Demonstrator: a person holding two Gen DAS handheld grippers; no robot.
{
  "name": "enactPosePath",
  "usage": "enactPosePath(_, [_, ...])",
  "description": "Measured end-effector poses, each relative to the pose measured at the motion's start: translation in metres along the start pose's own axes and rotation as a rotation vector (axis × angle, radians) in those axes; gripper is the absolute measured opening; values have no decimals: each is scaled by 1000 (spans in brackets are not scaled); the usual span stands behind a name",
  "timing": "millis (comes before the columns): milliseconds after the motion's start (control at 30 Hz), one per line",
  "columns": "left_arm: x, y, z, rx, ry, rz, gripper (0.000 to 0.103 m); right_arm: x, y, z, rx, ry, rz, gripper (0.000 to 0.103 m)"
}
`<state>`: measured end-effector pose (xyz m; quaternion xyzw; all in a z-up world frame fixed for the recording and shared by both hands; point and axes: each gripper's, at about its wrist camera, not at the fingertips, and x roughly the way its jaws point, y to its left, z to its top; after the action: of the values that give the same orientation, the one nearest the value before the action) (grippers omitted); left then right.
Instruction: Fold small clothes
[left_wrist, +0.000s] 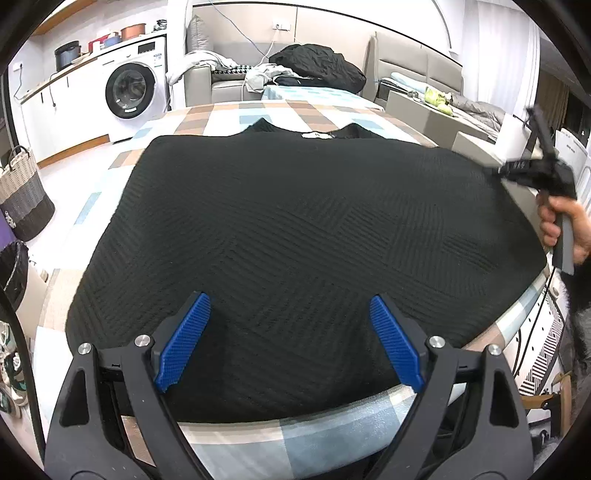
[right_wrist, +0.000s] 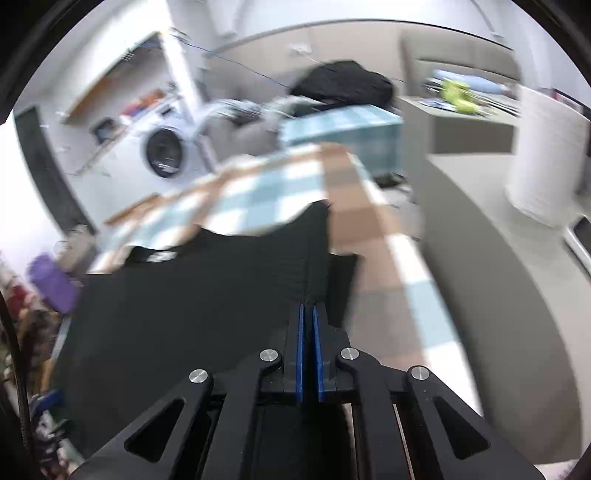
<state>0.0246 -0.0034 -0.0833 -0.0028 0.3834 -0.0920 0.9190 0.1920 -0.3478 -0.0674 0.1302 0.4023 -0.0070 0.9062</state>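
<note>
The black knitted garment (left_wrist: 295, 236) lies spread flat on the checked cloth (left_wrist: 258, 439) of the table. The left gripper (left_wrist: 290, 306) hangs over its near edge, blue pads (left_wrist: 184, 339) wide apart, touching nothing that can be seen. At the garment's right side, the right gripper (right_wrist: 308, 308) has its pads pressed together; whether fabric is pinched between them is unclear, the picture being blurred.

Right wrist view is motion-blurred; whether the shut jaws pinch the black garment (right_wrist: 207, 295) beyond them cannot be told.
</note>
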Motion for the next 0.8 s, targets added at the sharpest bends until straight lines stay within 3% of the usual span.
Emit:
enactPosePath(100, [-6, 6, 1, -19, -19, 15, 88, 6, -4, -5, 3, 41, -48, 6])
enactPosePath(233, [-13, 15, -2, -62, -26, 25, 88, -31, 2, -23, 13, -53, 35, 42])
enactPosePath(300, [-18, 17, -5, -63, -31, 41, 88, -58, 12, -39, 2, -113, 87, 46])
enactPosePath(367, [-23, 18, -10, -66, -35, 52, 88, -72, 26, -53, -34, -116, 116, 57])
enactPosePath(567, [-29, 12, -24, -28, 0, 37, 88, -74, 76, -104, -163, -46, 177, 62])
enactPosePath(733, [-33, 12, -38, -29, 22, 55, 88, -53, 101, -139, -258, 23, 153, 62])
enactPosePath(800, [-35, 15, -42, -51, 30, 58, 88, -51, 104, -146, -282, 3, 119, 63])
